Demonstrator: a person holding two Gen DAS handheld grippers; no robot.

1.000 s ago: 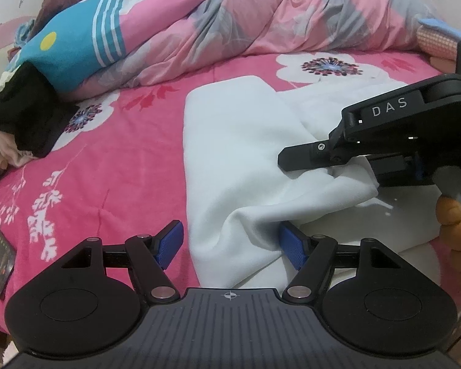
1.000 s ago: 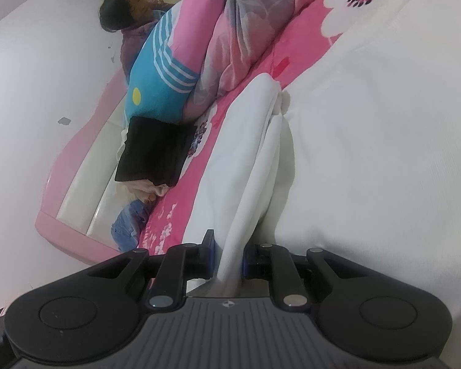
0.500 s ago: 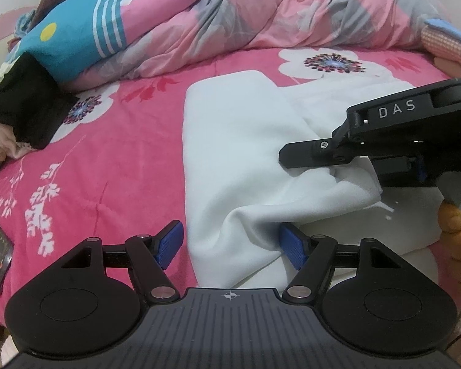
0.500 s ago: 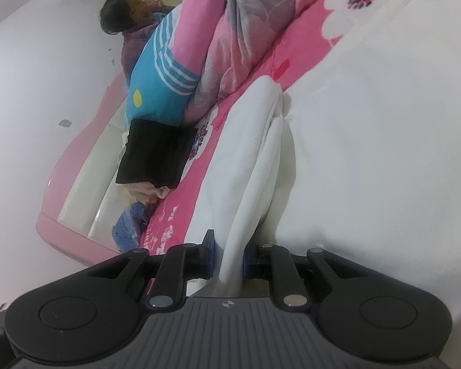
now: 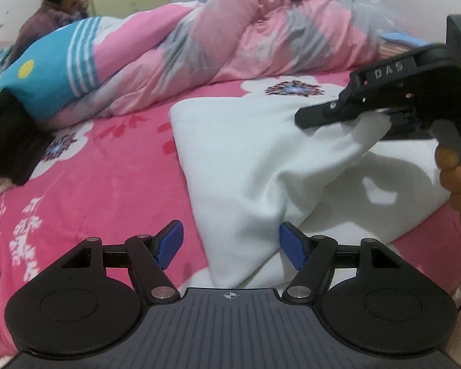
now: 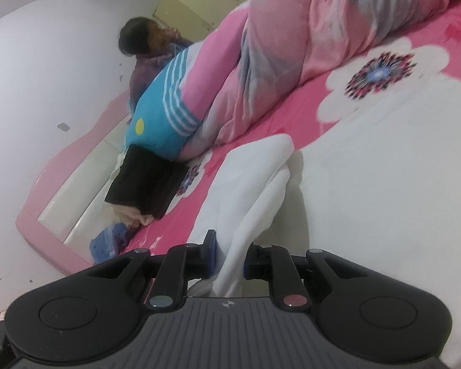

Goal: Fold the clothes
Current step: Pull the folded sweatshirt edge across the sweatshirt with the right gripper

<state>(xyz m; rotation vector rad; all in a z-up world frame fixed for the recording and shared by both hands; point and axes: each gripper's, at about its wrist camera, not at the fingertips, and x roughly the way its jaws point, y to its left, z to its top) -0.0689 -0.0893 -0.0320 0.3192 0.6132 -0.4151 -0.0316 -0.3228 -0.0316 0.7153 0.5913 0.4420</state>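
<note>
A white garment [image 5: 246,153] lies spread on the pink flowered bed sheet [image 5: 101,184]. My left gripper [image 5: 230,246] is open low over the garment's near edge; cloth runs between its blue pads [image 5: 292,249] and brushes the right one. Further right, my right gripper [image 5: 347,120] holds a lifted fold of the garment, so the cloth hangs in a ridge down toward the left gripper. In the right wrist view the right gripper [image 6: 229,258] is shut on a bunched strip of the white garment [image 6: 255,190]. A hand [image 5: 455,172] grips its handle.
A pink and grey quilt [image 5: 261,37] is heaped along the back of the bed, with a blue striped pillow [image 5: 55,77] and black folded clothes [image 5: 12,141] to the left. A person [image 5: 55,9] sits at the far left. A pink headboard [image 6: 61,160] lines that side.
The right gripper has risen and moved right with the fold, pulling the cloth up into a taut ridge. The left gripper stays open at the near edge, its view tilted upward.
</note>
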